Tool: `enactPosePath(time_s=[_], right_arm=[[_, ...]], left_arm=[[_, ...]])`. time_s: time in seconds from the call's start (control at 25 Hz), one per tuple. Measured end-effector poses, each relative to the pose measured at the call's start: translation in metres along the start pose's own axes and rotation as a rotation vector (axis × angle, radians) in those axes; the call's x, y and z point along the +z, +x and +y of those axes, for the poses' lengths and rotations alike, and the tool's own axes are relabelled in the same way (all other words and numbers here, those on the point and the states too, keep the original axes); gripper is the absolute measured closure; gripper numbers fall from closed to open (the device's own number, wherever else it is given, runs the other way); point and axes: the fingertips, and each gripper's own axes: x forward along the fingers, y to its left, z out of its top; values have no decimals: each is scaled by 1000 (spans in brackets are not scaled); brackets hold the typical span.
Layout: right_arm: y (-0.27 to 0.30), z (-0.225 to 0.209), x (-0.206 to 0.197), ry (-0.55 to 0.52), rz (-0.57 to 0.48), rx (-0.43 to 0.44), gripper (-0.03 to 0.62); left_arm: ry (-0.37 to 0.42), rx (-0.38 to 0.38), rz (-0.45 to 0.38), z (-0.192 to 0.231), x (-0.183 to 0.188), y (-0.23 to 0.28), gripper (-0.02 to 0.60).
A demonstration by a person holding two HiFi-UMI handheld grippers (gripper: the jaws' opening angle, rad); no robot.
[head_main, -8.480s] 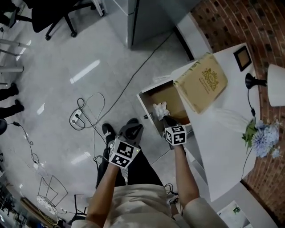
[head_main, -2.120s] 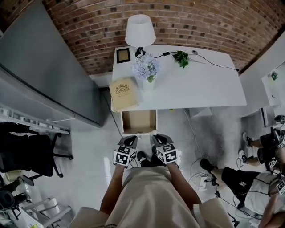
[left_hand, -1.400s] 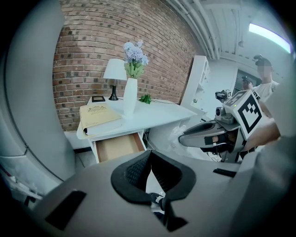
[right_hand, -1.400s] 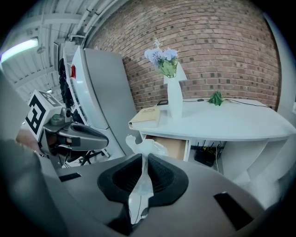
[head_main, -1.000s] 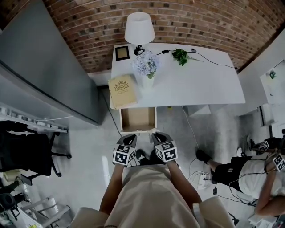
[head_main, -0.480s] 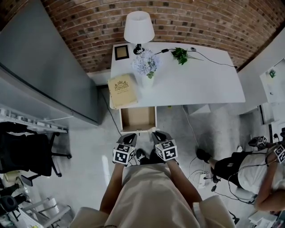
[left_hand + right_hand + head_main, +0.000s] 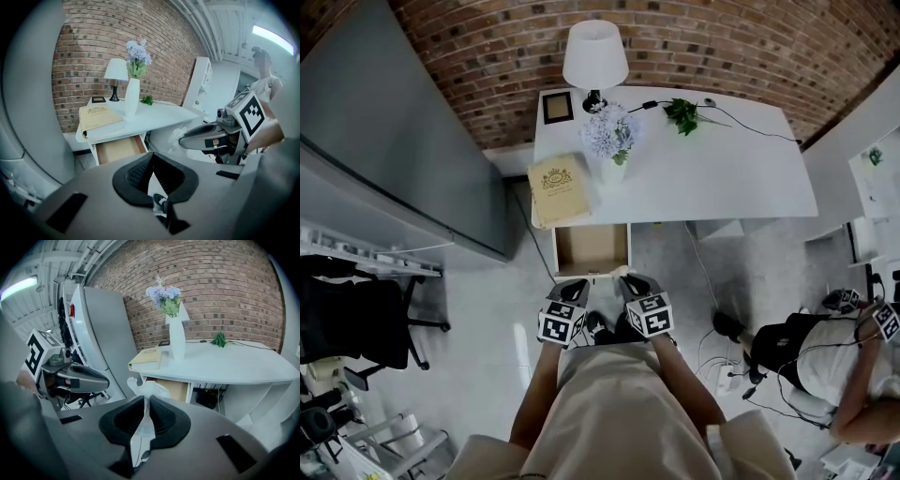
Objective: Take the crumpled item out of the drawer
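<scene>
- Since the crumpled item (image 7: pixel 148 389) is pinched between the closed jaws of the right gripper (image 7: pixel 146 404), held up in front of the person and well clear of the desk (image 7: pixel 722 178), the removal looks done.
- Under the desk's edge, the drawer (image 7: pixel 592 251) stands open and shows only its bare bottom.
- With its jaws together on nothing, the left gripper (image 7: pixel 151 161) is idle.
- At most, setting the item down and perhaps shutting the drawer remain.
</scene>
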Motion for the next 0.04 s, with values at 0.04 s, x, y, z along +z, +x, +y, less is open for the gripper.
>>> enactPosePath(time_s=[0.04], right_arm=[[1,0,0,0,0,1,533]], left_arm=[[-1,0,0,1,0,1,565]])
